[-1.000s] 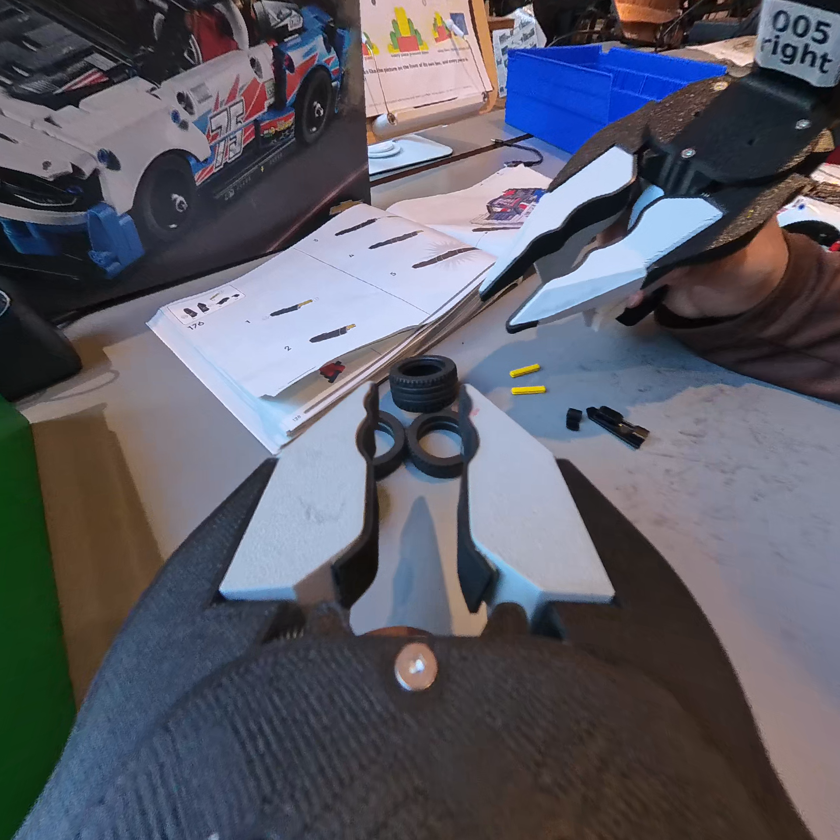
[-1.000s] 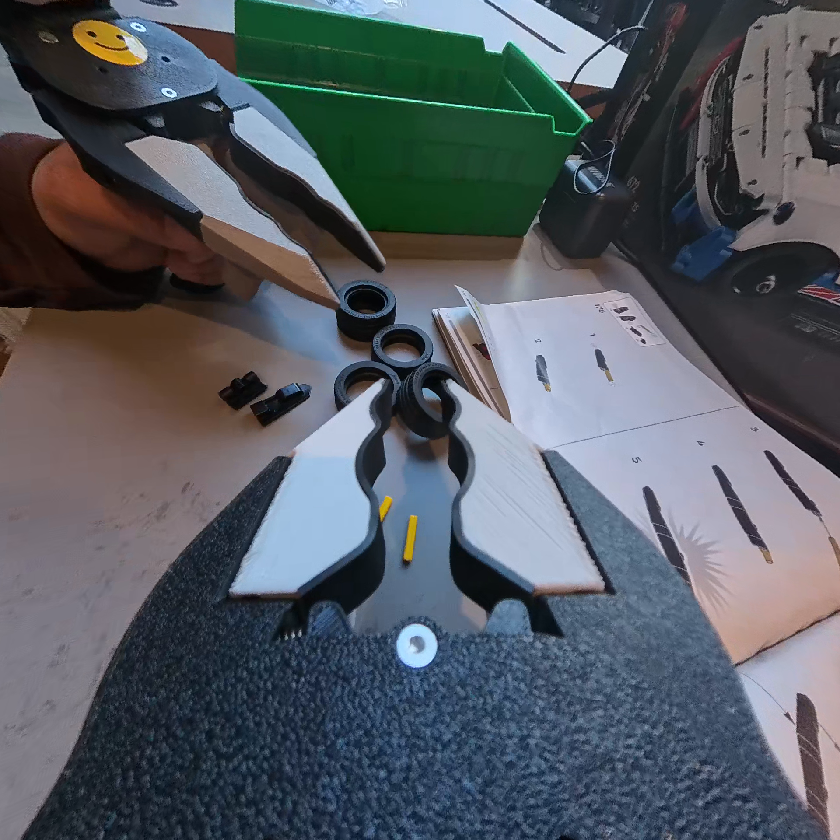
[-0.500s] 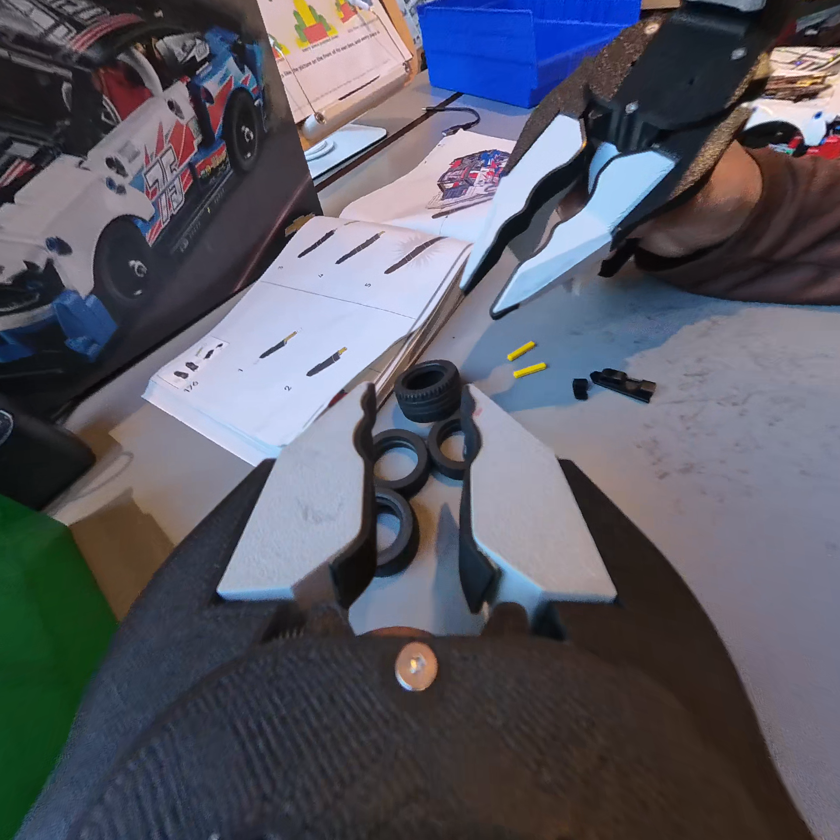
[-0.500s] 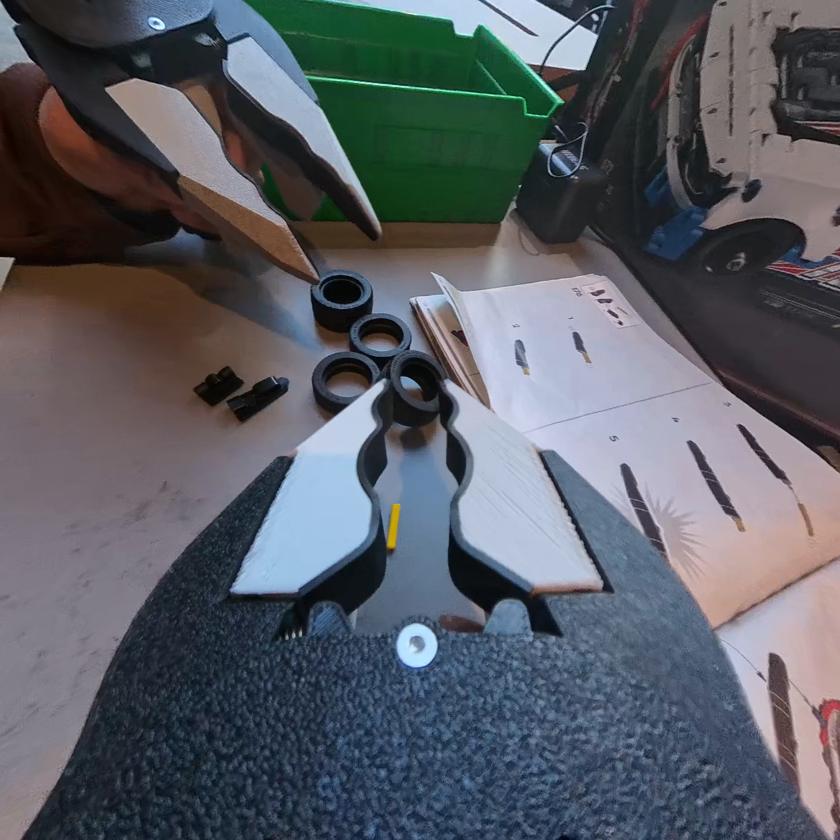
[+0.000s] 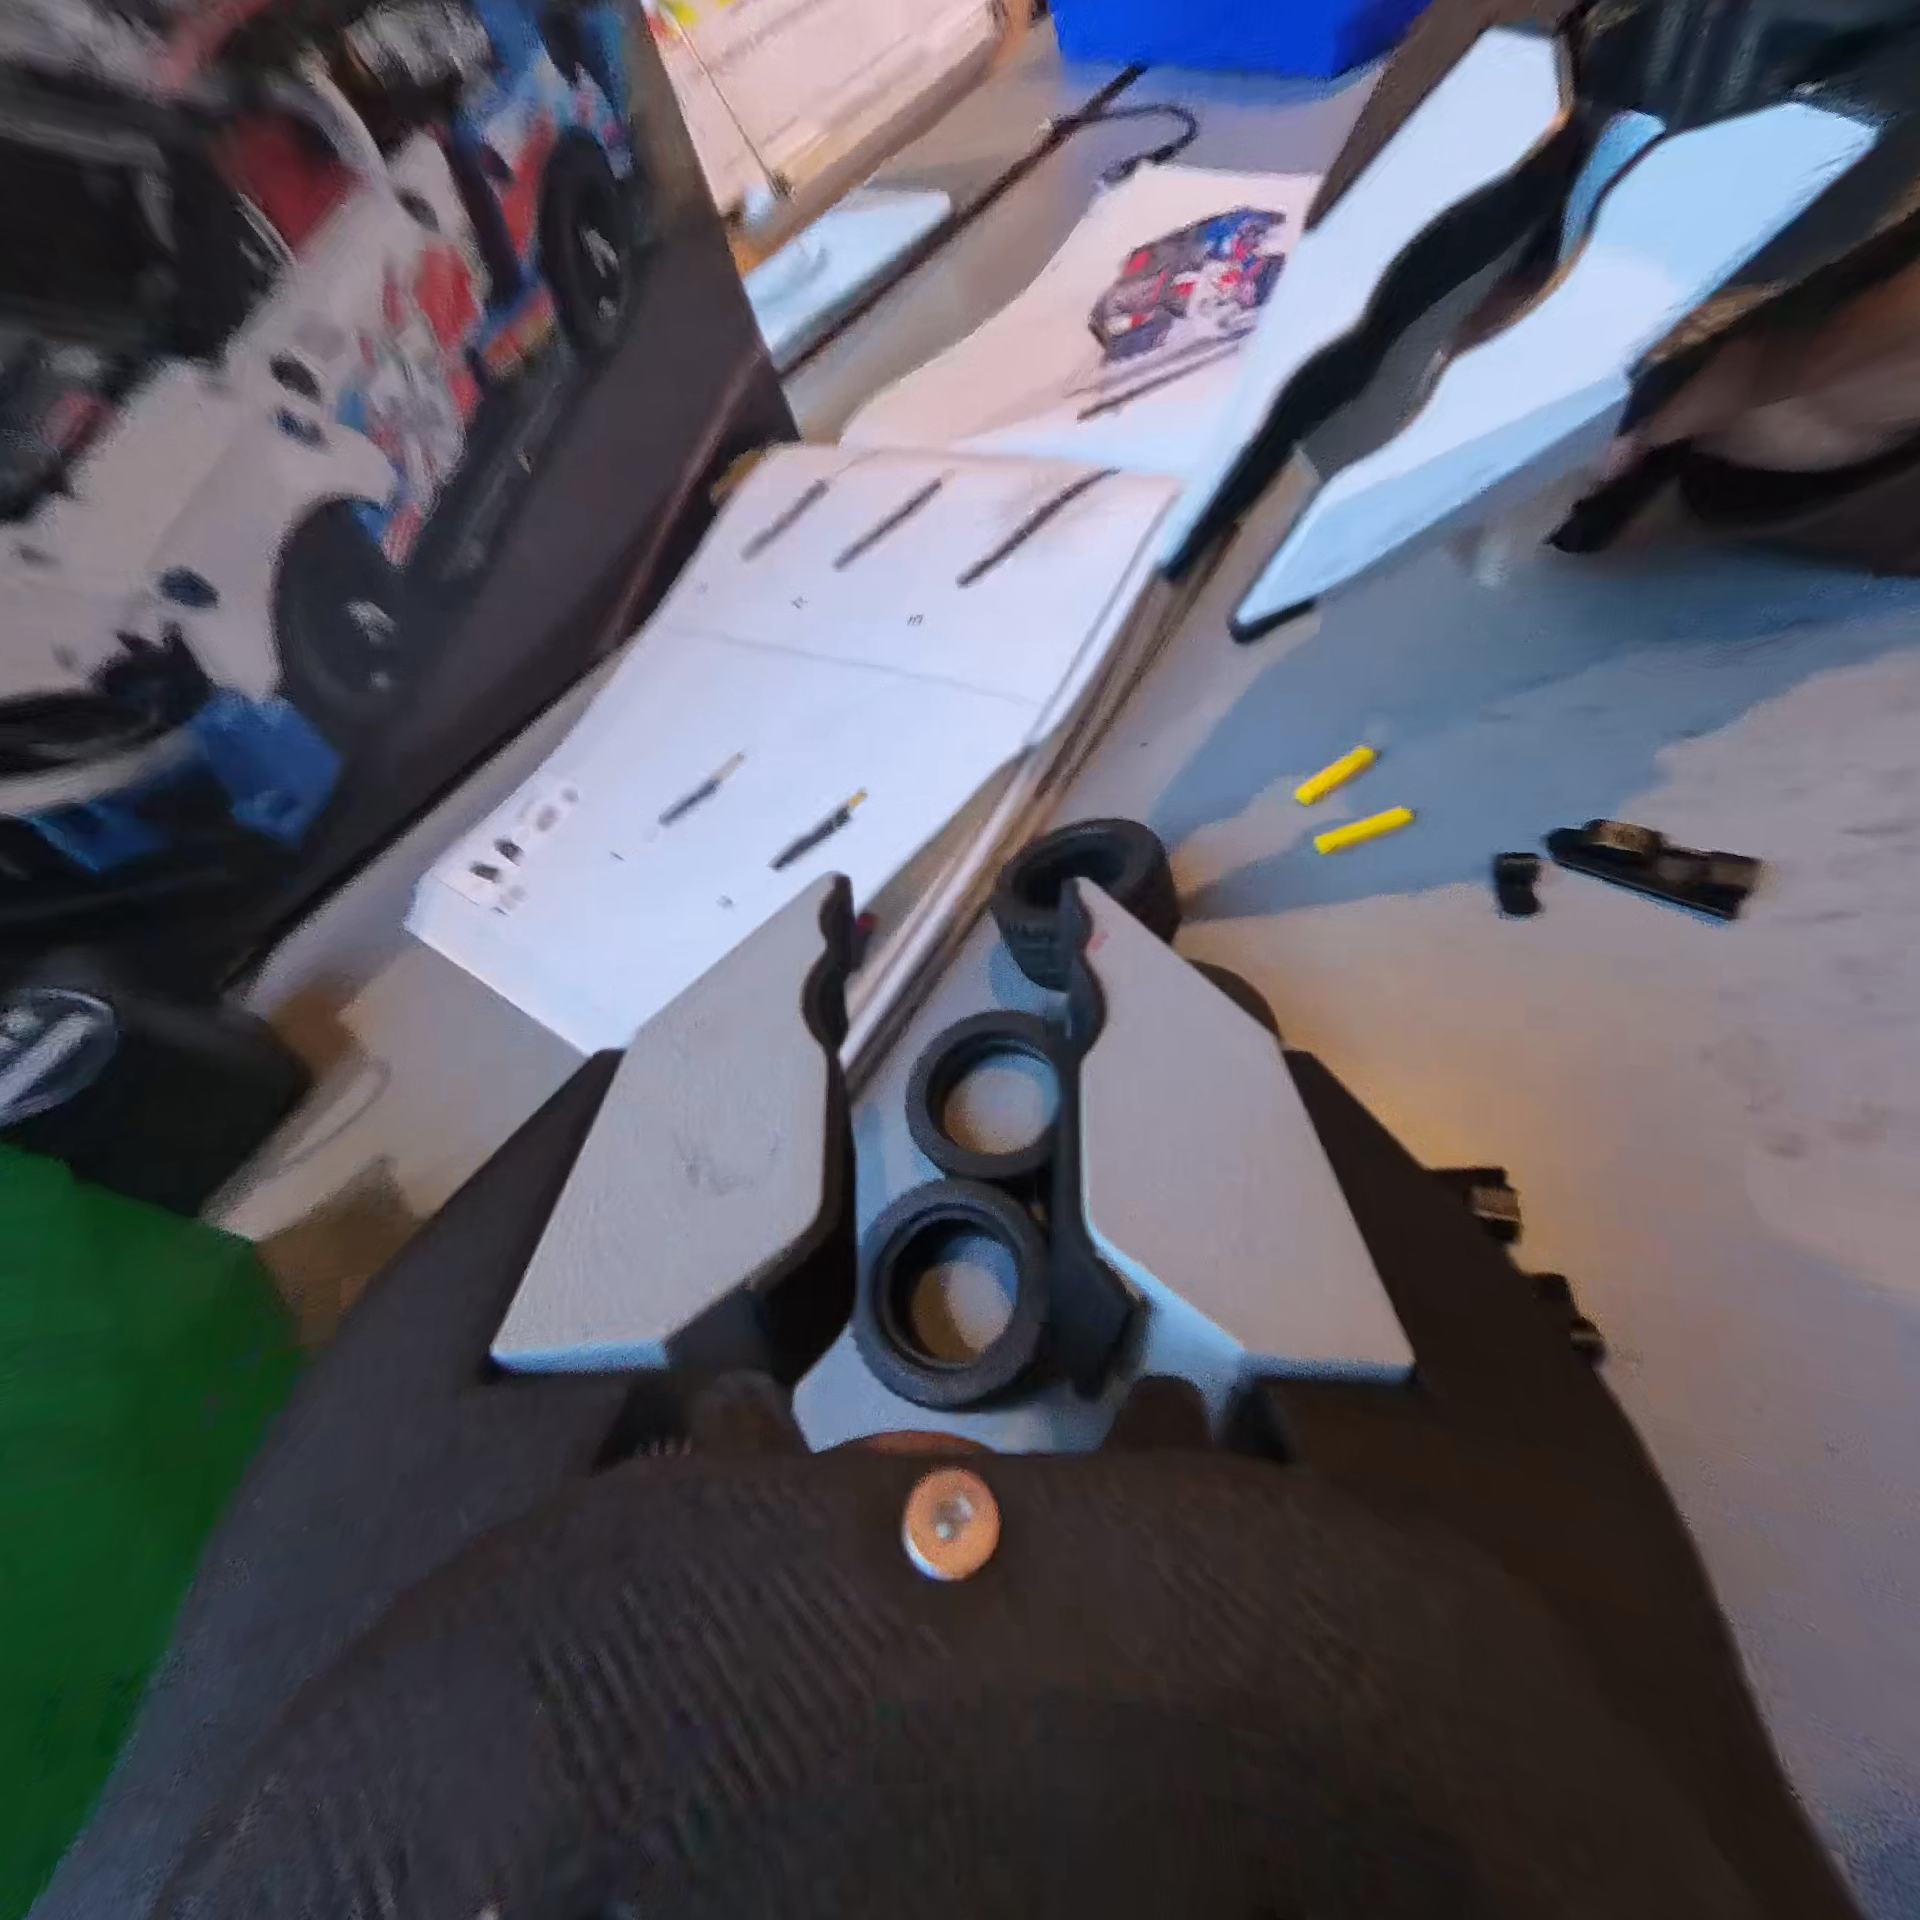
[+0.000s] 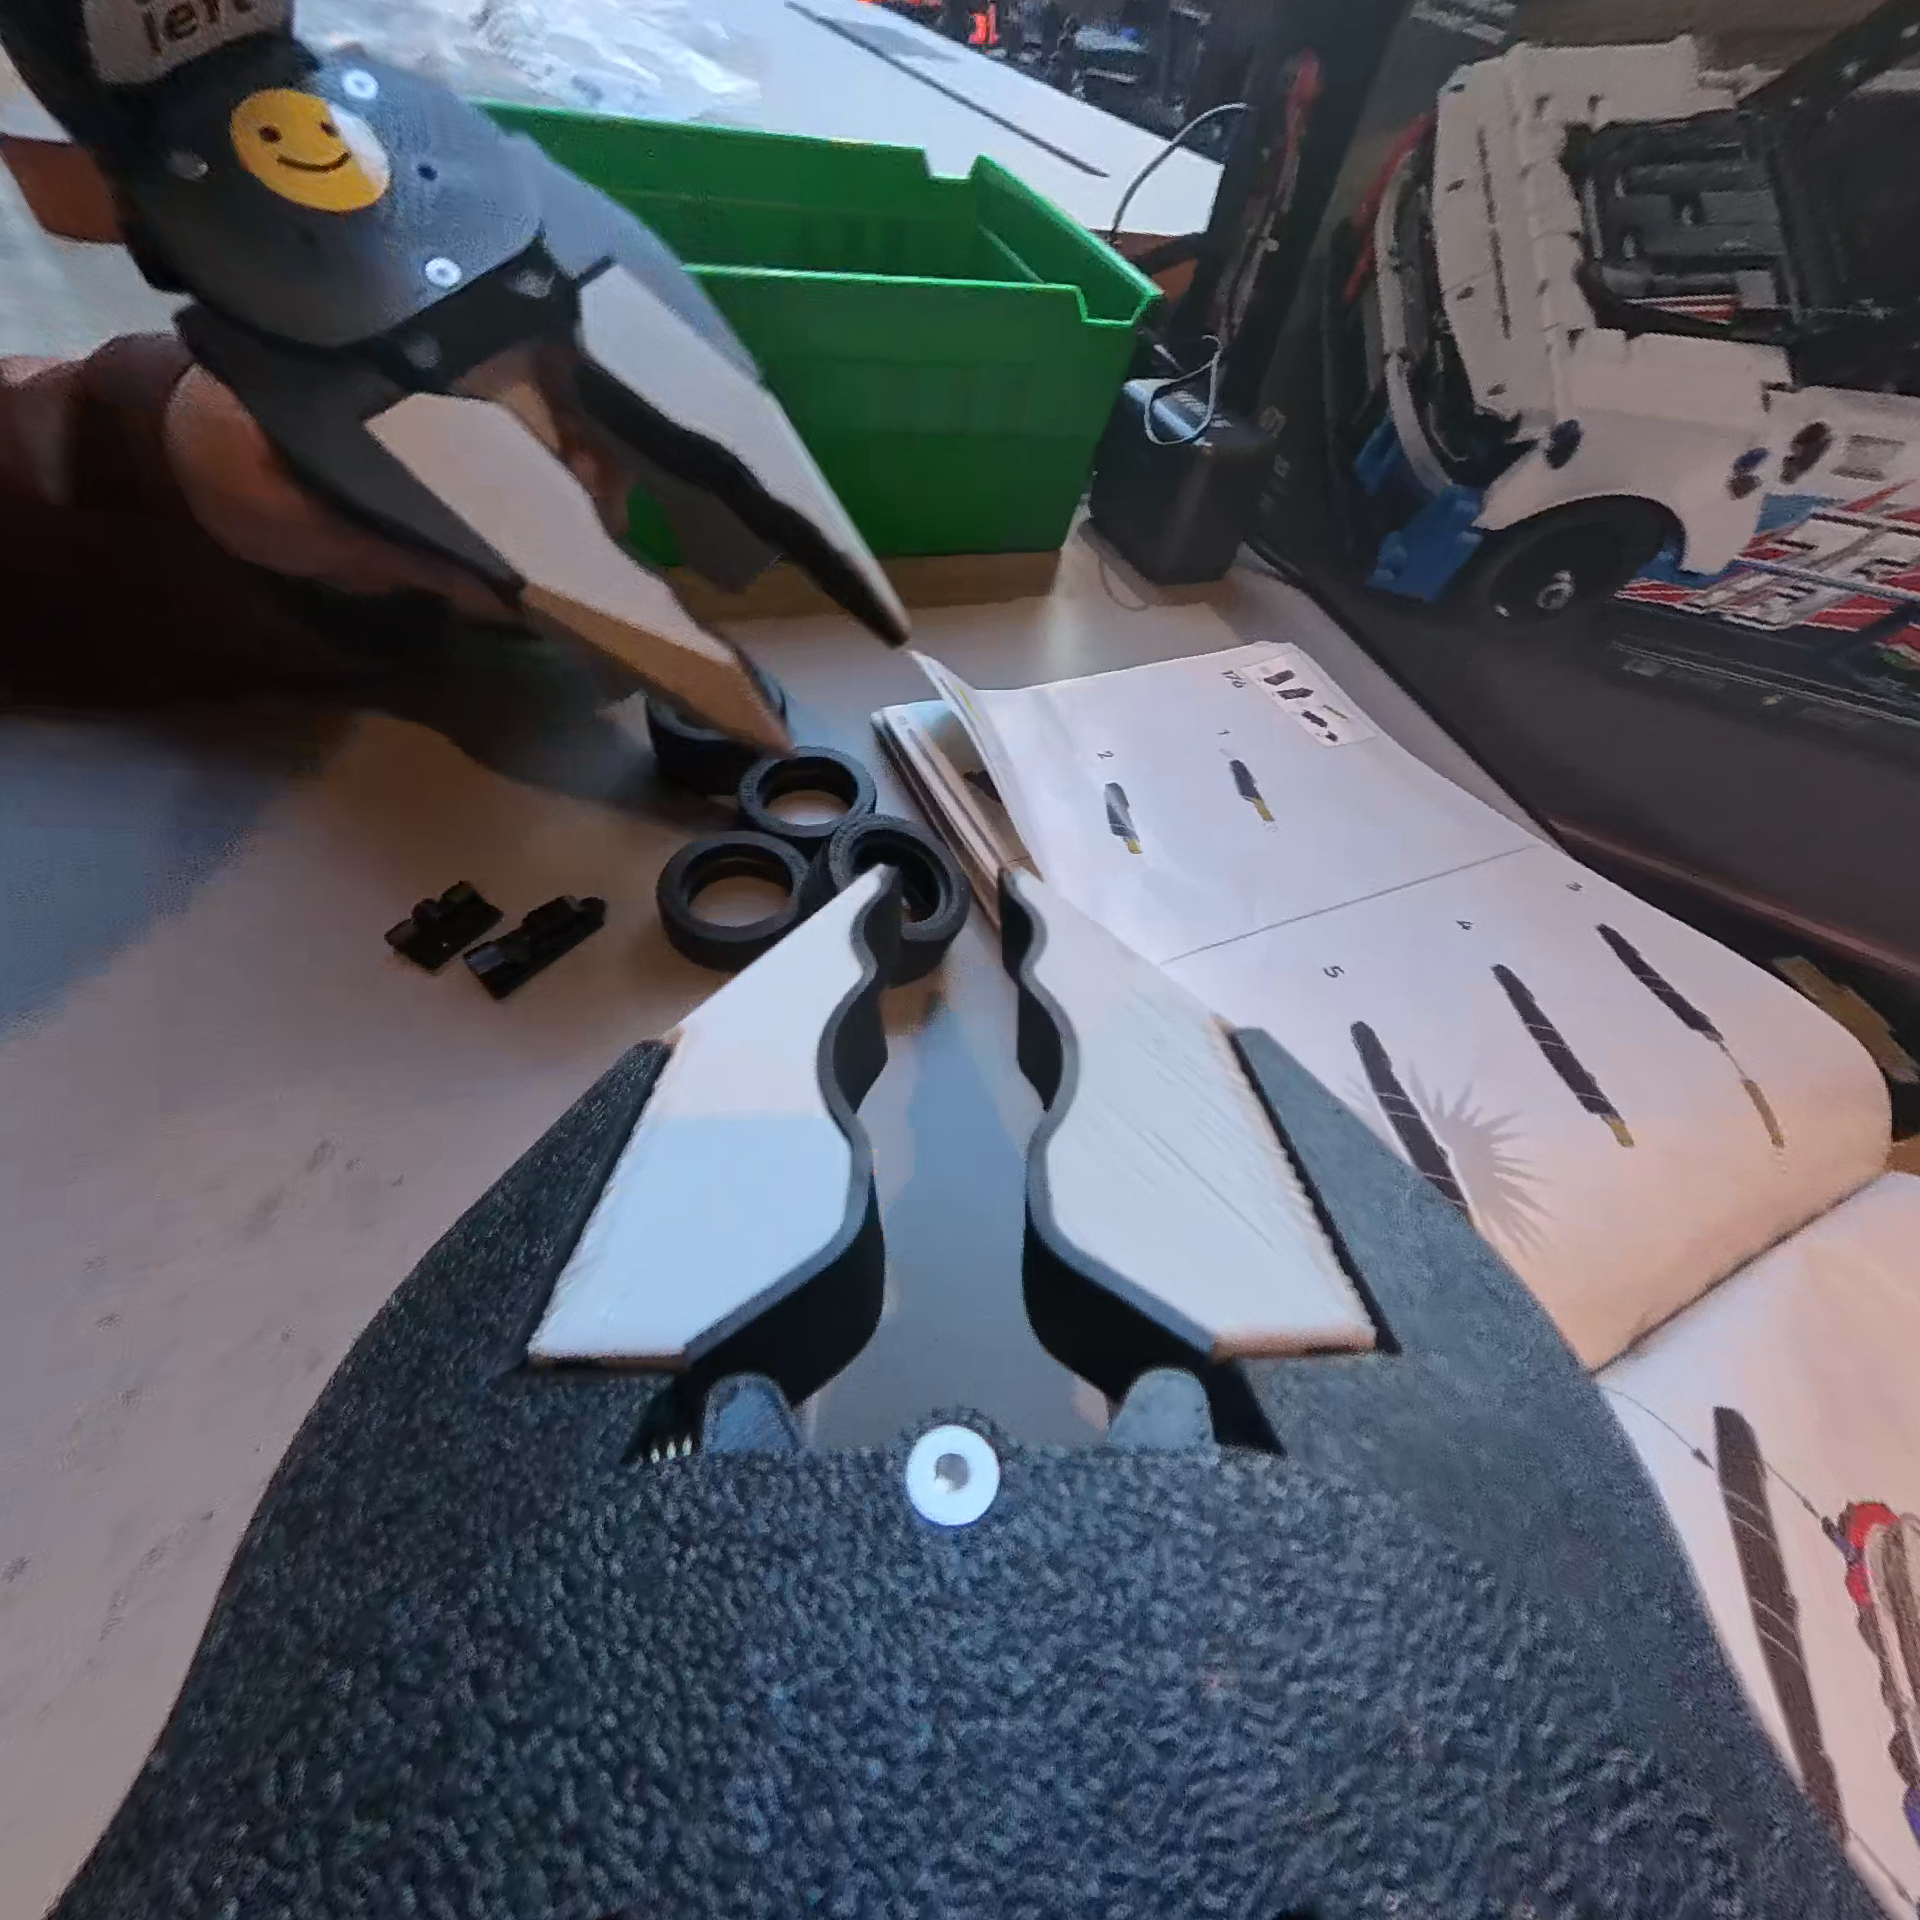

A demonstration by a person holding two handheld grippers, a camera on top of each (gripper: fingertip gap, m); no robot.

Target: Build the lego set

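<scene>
Right tool (image 6: 940, 894) spread apart, left tip against tilted black tyre (image 6: 902, 871); three more tyres (image 6: 806, 798) at 11 o'clock. Left tool (image 5: 951, 914) also spread, above them. Labelled tags unquoted. Instruction booklet (image 6: 1340, 831) at 2 o'clock on worktop (image 6: 208, 1091).

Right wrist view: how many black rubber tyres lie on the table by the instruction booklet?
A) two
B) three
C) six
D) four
D: four tyres sit clustered left of the booklet: one, one, one tilted at the right gripper fingers, and one partly hidden behind the left gripper.
</scene>
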